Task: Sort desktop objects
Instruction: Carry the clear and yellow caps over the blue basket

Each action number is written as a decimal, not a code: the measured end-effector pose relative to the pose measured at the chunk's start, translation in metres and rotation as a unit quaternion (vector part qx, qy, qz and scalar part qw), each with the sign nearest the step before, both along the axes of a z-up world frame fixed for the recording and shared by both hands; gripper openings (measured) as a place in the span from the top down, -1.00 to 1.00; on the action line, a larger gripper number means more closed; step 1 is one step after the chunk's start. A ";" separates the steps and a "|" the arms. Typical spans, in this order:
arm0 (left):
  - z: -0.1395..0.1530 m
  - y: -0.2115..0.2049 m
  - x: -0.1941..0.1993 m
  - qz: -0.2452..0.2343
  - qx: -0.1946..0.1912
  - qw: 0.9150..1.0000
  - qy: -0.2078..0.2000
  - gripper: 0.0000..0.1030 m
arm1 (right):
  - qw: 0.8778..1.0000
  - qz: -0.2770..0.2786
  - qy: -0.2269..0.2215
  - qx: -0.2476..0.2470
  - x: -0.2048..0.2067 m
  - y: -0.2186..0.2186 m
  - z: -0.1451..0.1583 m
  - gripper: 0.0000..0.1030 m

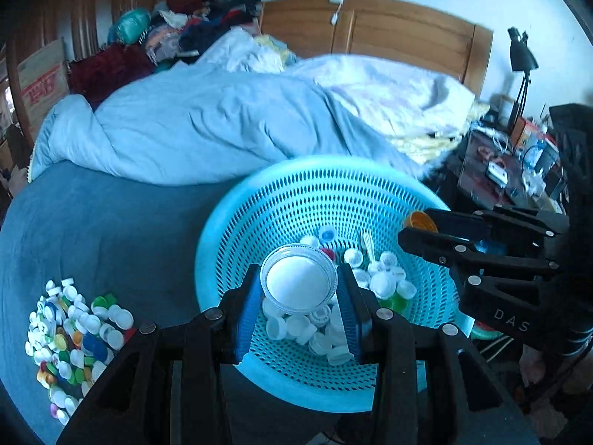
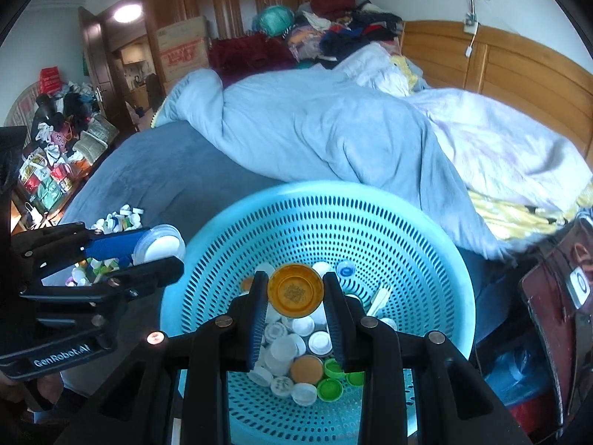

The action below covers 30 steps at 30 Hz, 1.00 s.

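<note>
Left gripper (image 1: 299,289) clamps white lid (image 1: 298,279), right gripper (image 2: 295,294) clamps orange lid (image 2: 295,289), both over basket (image 2: 426,230). Cap pile (image 1: 74,330) on bed remains; roughly midway.

Pale blue duvet (image 1: 207,126) lying rumpled across the bed (image 1: 111,222), filling the 12 o'clock half. Wooden headboard (image 1: 407,33) standing behind at 1 o'clock. Clothes heap (image 2: 333,29) piling up at 12 o'clock. Black desk lamp (image 1: 520,55) standing at 2 o'clock. Cardboard box (image 2: 181,48) sitting at 11 o'clock beside the open door (image 2: 96,63).
</note>
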<state>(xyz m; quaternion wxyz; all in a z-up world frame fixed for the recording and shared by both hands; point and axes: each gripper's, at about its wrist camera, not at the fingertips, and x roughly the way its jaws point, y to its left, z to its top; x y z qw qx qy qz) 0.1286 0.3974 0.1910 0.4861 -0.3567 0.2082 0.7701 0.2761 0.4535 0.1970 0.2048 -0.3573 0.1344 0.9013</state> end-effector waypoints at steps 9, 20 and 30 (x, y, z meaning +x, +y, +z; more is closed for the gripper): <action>-0.018 0.011 0.004 -0.008 -0.034 0.999 -0.018 0.33 | 1.000 0.001 -0.014 -0.014 -0.001 0.006 -0.014 0.37; -0.029 0.018 0.004 -0.012 -0.051 0.998 -0.030 0.33 | 0.999 -0.001 -0.026 -0.023 -0.001 0.010 -0.024 0.37; -0.036 0.022 0.002 -0.013 -0.061 0.997 -0.035 0.33 | 0.999 0.001 -0.034 -0.029 -0.002 0.011 -0.030 0.37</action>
